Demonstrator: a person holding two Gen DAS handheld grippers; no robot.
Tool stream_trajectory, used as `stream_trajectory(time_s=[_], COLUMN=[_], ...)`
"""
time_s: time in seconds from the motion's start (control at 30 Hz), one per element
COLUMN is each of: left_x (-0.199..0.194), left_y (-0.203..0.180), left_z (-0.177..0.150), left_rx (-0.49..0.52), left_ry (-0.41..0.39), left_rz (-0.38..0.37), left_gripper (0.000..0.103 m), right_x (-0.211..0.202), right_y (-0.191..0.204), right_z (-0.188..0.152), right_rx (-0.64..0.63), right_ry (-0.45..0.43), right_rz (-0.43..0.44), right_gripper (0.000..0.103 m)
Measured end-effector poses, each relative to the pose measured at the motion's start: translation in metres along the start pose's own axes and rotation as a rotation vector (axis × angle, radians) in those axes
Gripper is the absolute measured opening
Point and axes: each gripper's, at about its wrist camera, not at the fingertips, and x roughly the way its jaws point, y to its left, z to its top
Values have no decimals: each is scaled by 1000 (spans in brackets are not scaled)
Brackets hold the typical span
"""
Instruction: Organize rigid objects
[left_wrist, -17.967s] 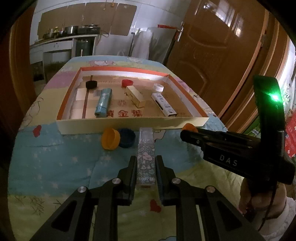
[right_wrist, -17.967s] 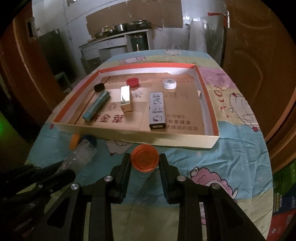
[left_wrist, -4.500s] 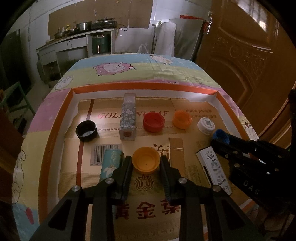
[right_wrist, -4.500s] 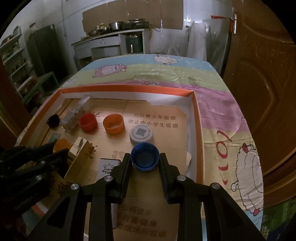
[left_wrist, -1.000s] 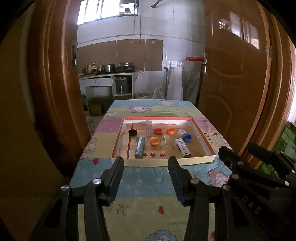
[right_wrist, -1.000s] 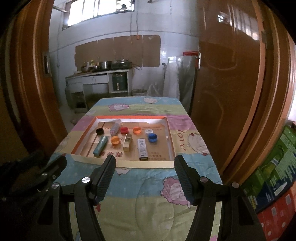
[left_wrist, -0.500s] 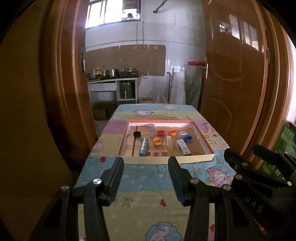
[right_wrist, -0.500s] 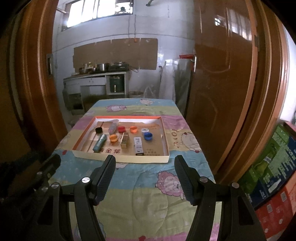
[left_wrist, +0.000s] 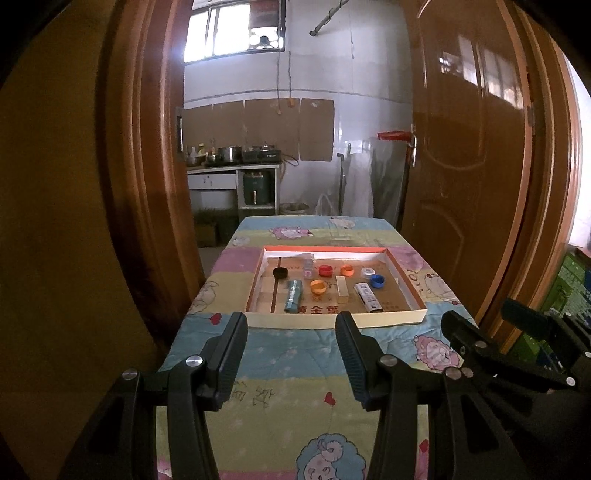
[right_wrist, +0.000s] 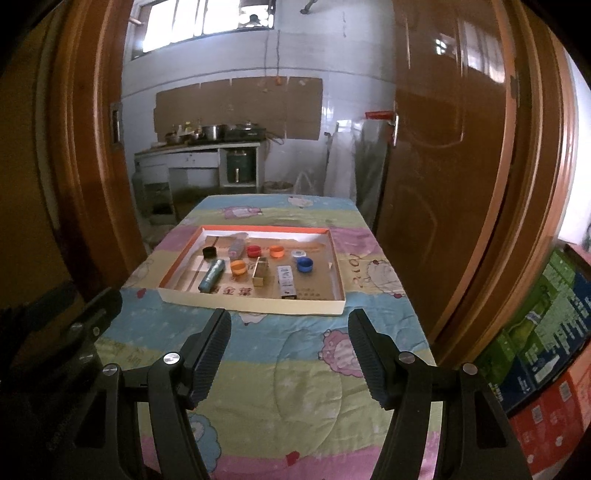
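Observation:
A shallow cardboard tray (left_wrist: 332, 320) (right_wrist: 251, 302) with an orange rim lies on the quilt-covered table. Inside it lie several bottle caps, among them a black cap (left_wrist: 280, 272), a red cap (left_wrist: 325, 270), an orange cap (right_wrist: 238, 266) and a blue cap (right_wrist: 305, 264), plus small boxes: a teal box (left_wrist: 293, 300), a gold box (right_wrist: 260, 275) and a white box (left_wrist: 368, 301). My left gripper (left_wrist: 291, 325) is open and empty, held well back from the tray. My right gripper (right_wrist: 290, 321) is open and empty, also well back; it shows at the right of the left wrist view (left_wrist: 476, 332).
The table is covered by a cartoon-print quilt (right_wrist: 295, 362). Wooden doors (left_wrist: 461, 166) stand at the right and a door frame (left_wrist: 140, 166) at the left. A kitchen counter (left_wrist: 232, 170) lies beyond. Stacked cartons (right_wrist: 546, 332) stand at the right on the floor.
Both grippers have drawn further back and up from the table; the tray looks smaller. Both stay open and empty. The objects in the tray have not moved.

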Motion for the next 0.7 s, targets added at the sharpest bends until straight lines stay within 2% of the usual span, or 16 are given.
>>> stream_trajectory(time_s=[0.7], left_x=[-12], left_y=[2], left_z=[-8], left_rx=[-7], left_ry=[-2], left_rz=[9], left_gripper=[50], right_x=[-18], right_y=[7], right_z=[-4], right_rx=[-9], right_ry=[-20], right_rz=[-4], right_gripper=[68])
